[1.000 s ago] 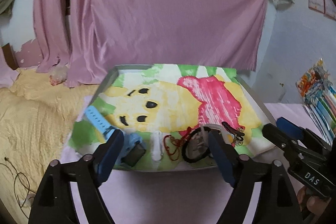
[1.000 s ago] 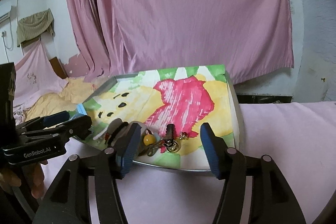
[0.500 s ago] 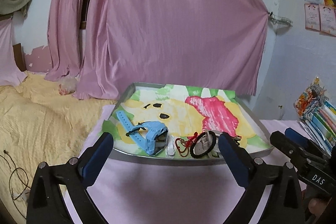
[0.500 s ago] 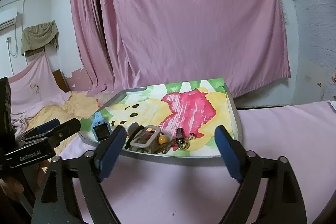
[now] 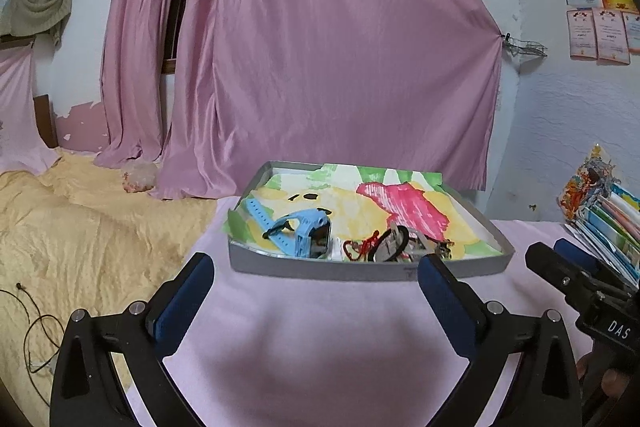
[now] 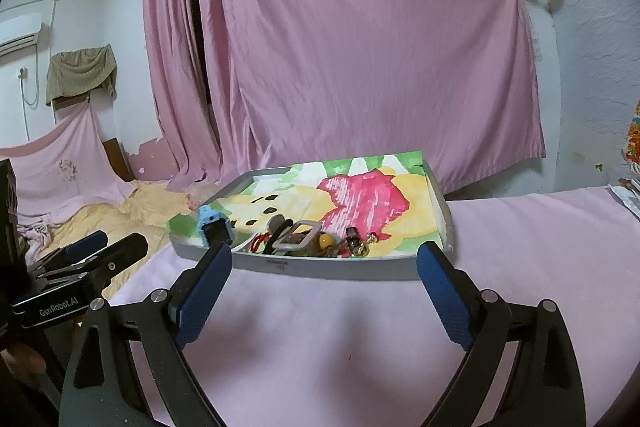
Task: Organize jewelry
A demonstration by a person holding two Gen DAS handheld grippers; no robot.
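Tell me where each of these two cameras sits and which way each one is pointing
Left wrist: on the left gripper, facing the tray from its near-left; own open fingers show, right gripper alongside.
Right wrist: on the right gripper, facing the tray from its near-right; own open fingers, left gripper alongside.
Shared: tray, blue watch, pink curtain.

Small trinkets [image 6: 352, 245] in tray [image 6: 320, 269] perhaps keyrings, tangled, book stack [image 5: 608, 223] cut off

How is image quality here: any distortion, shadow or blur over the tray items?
Left wrist: fisheye bends the room edges; a soft shadow lies on the pink cloth before the tray. Right wrist: the same warp, and the jewelry pile is small and hard to resolve.
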